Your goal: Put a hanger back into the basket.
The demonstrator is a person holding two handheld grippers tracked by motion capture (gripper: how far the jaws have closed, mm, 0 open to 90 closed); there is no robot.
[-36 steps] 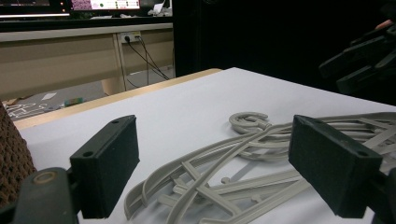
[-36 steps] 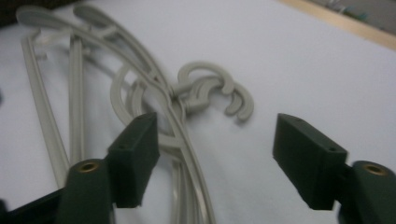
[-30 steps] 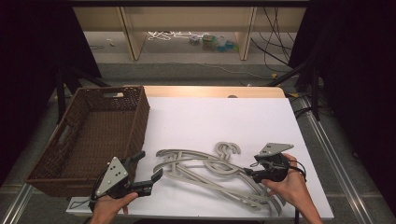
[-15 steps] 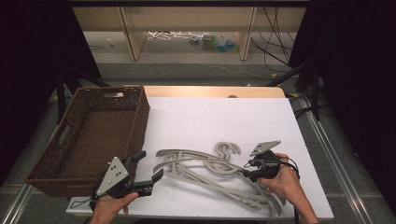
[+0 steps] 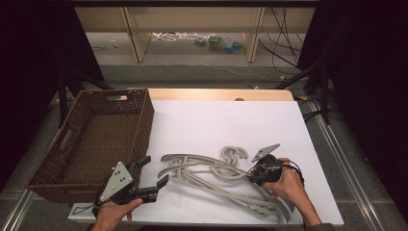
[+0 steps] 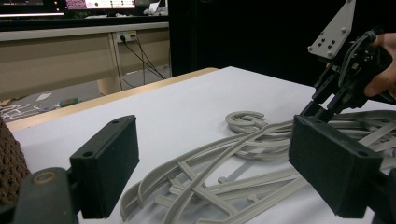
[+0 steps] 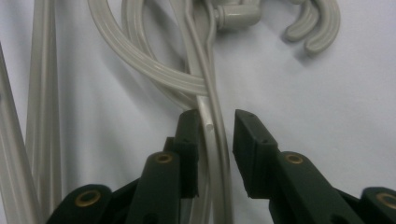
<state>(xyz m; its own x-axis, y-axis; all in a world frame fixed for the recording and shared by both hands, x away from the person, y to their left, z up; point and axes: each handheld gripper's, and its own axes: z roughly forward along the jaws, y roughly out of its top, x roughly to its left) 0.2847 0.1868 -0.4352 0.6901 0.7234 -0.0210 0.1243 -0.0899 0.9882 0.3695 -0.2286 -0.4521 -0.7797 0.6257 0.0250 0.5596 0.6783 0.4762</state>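
A: Note the hangers: a tangled grey pile flat on the white table, between your two hands, hooks toward the far edge.

B: And your right gripper?

A: Down on the pile at its right side. In the right gripper view one thin hanger arm runs lengthwise up the gap between the jaws, along the gripper's own line. The jaws have just been closing; the left pad looks to be against the arm, the right pad still shows a sliver of gap. So: nearly together, not clamped yet, as I judge it.

B: Your left gripper?

A: Jaws wide apart, nothing between them, just short of the pile's left end, the basket beside it.

B: Nearer hand?

A: Your right. Finish closing across that arm before you lift.
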